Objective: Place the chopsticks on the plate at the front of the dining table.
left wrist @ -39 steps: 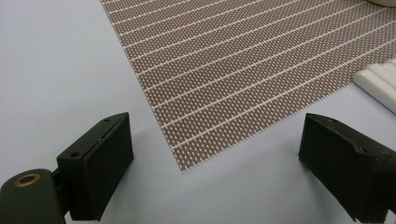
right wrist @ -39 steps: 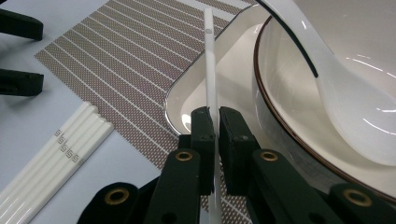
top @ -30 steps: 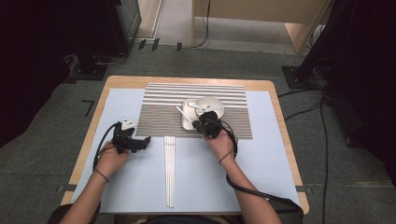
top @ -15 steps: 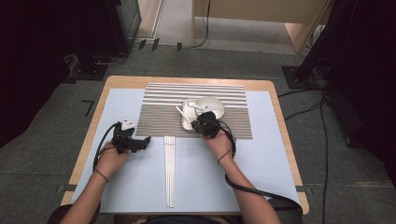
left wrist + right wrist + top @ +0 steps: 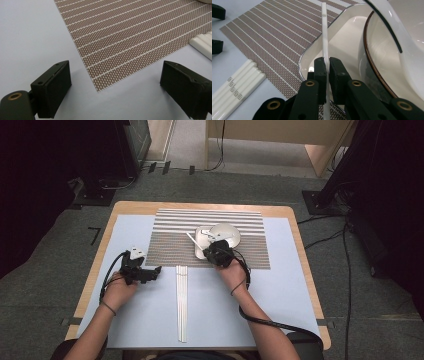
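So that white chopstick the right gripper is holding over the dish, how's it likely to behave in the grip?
The chopstick looks stiff: it runs straight past the right gripper. Its glossy surface is probably slippery, so it could pivot or slide between the pads. Being thin and held near one end, it is likely light.

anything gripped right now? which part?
Right gripper is shut on a white chopstick, pinching it partway along its shaft, over the dish. Left gripper is open and holds nothing.

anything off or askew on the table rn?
Nothing spilled or damaged. One white chopstick is clamped in the right gripper and stands over the white dish, apart from the other chopsticks, which lie together below the striped mat. The bowl looks tipped against the dish.
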Demonstrator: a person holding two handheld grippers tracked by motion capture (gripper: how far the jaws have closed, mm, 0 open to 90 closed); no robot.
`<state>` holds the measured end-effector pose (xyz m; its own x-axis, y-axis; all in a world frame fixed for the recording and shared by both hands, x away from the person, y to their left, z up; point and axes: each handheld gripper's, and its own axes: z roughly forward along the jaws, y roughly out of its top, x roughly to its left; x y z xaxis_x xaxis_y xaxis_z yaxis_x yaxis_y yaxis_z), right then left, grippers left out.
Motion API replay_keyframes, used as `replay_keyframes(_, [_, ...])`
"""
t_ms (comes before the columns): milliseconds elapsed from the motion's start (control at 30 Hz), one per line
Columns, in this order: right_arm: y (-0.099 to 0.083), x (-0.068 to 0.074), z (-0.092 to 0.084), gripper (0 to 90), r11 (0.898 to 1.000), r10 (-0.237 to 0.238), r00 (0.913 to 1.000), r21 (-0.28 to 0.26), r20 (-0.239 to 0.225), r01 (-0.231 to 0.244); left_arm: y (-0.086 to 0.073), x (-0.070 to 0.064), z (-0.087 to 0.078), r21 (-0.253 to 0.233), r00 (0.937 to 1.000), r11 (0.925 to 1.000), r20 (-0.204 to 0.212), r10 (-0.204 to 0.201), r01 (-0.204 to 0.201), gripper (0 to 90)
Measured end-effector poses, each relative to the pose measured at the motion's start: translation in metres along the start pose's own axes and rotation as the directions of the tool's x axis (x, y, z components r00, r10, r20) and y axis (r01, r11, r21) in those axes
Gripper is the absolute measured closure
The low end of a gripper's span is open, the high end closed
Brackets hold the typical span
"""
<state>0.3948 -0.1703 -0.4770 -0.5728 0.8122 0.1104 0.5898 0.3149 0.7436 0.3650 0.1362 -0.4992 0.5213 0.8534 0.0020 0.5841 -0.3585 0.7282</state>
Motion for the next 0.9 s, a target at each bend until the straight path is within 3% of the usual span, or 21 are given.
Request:
replay_keyframes(267, [-0.0012, 0.0006, 0.0003, 84.6, 1.000, -0.006, 1.0000, -0.008, 0.006, 0.006, 0.0000, 0.0001, 0.0000, 0.000, 1.0000, 1.0000, 0.000, 0.000, 0.000, 9.4])
replay_keyframes(667, [-0.0009, 0.0008, -0.0039, 77.0, 1.000, -0.012, 0.9999, -0.023, 0.004, 0.012, 0.0000, 0.0002, 0.0001, 0.001, 1.0000, 1.0000, 0.002, -0.002, 0.002, 9.3])
replay_keyframes(900, [-0.0006, 0.0024, -0.0089, 63.8, 0.999, -0.021, 0.9996, -0.040, -0.017, 0.020, 0.0002, 0.0005, 0.0002, 0.002, 1.0000, 1.0000, 0.004, -0.004, 0.004, 9.3])
